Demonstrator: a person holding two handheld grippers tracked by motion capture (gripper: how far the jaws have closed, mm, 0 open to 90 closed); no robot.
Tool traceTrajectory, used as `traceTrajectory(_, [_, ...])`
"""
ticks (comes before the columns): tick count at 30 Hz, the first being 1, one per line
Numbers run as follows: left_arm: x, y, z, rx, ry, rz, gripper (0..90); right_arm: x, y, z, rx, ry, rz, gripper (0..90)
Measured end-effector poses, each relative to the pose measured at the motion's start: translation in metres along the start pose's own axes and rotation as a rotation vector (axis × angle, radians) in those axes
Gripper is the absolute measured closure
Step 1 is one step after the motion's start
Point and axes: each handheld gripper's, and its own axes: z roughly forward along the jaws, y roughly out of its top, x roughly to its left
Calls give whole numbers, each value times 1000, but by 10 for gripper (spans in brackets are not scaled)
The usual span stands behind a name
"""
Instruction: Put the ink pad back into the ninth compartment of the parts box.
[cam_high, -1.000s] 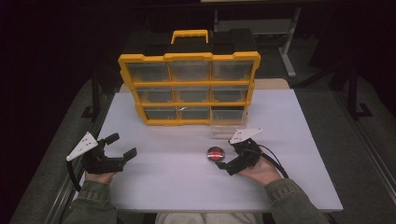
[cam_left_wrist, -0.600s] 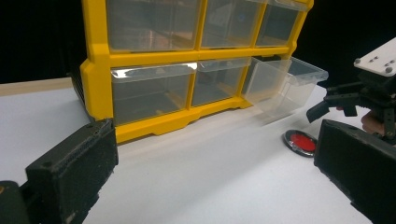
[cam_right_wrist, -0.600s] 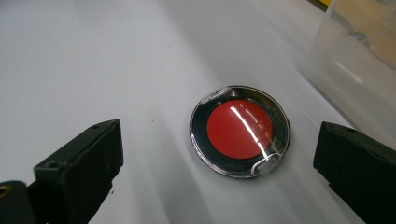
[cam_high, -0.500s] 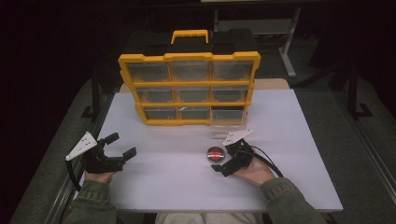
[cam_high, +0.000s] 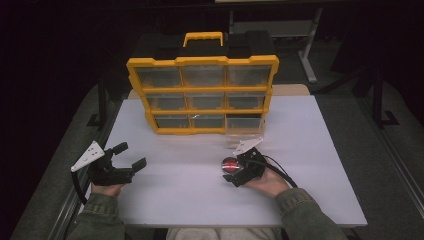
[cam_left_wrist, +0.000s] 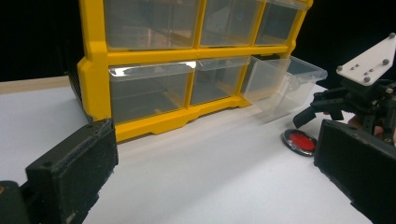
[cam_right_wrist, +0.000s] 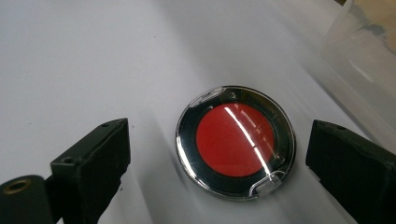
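Right gripper view: right gripper (cam_right_wrist: 217, 154), jaws apart and just closing in, one either side of the round red compact (cam_right_wrist: 236, 140), neither pad touching it (clear lid, lying flat on the white table (cam_right_wrist: 70, 56)). Just beyond: one clear drawer (cam_high: 243, 124) pulled out of the yellow organizer (cam_high: 202, 92). Left gripper (cam_high: 131, 155), jaws apart and empty, well apart at the table's left.

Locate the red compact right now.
In the high view the red compact lies flat on the table, right of centre, between the right gripper's open jaws, in front of the pulled-out drawer.
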Motion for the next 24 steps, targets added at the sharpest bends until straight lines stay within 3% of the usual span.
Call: traceTrajectory(24, [0,-1,-1,-7,-3,-7,0,-5,0,7,-26,-46,19,239])
